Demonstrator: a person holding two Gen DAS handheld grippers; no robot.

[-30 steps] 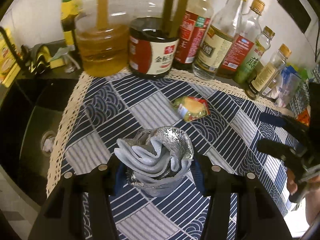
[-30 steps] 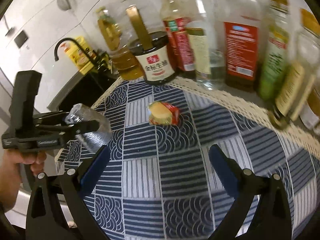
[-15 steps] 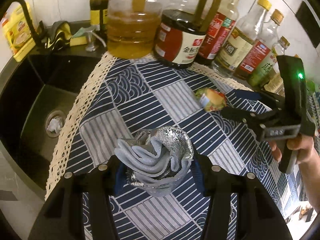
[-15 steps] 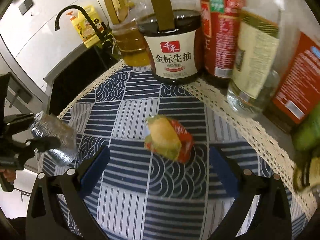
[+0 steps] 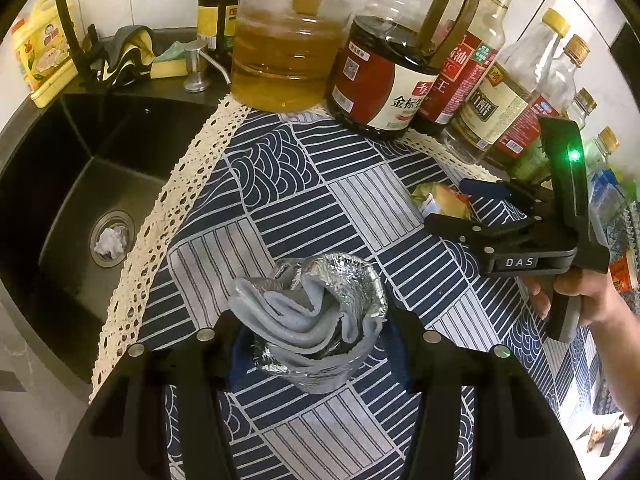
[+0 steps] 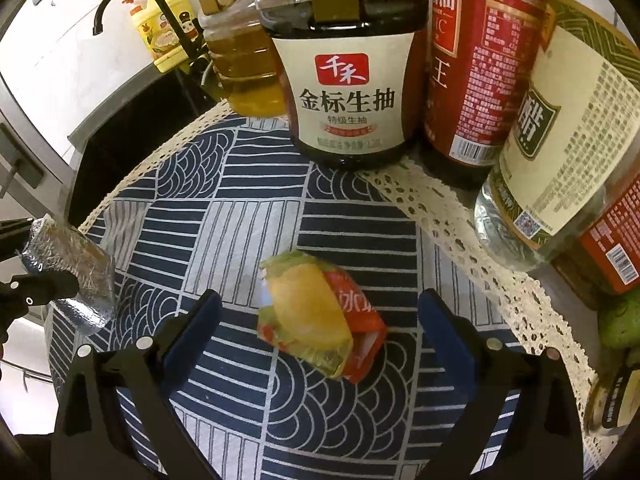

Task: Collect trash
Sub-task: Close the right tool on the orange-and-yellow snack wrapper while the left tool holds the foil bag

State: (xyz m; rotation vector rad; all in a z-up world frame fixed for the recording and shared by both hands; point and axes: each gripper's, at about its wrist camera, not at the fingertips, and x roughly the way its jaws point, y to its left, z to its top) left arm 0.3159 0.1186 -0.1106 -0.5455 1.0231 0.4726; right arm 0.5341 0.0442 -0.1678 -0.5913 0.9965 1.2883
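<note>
My left gripper (image 5: 316, 354) is shut on a crumpled silver foil bag (image 5: 316, 320) and holds it above the blue patterned cloth (image 5: 280, 200). The bag also shows at the left edge of the right wrist view (image 6: 72, 280). A yellow, red and green snack wrapper (image 6: 320, 314) lies on the cloth. My right gripper (image 6: 320, 320) is open, its blue pads on either side of the wrapper, apart from it. In the left wrist view the right gripper (image 5: 460, 204) reaches the wrapper (image 5: 440, 200) from the right.
A row of bottles stands along the back: an oil jug (image 5: 286, 36), a soy sauce jug (image 6: 348, 60), vinegar and other sauce bottles (image 6: 560, 140). A black sink (image 5: 80, 184) with crumpled paper (image 5: 110, 240) in its drain lies left of the cloth.
My right gripper has moved forward and down so that its open fingers now straddle the snack wrapper. My left gripper still holds the foil bag and has drifted back and left.
</note>
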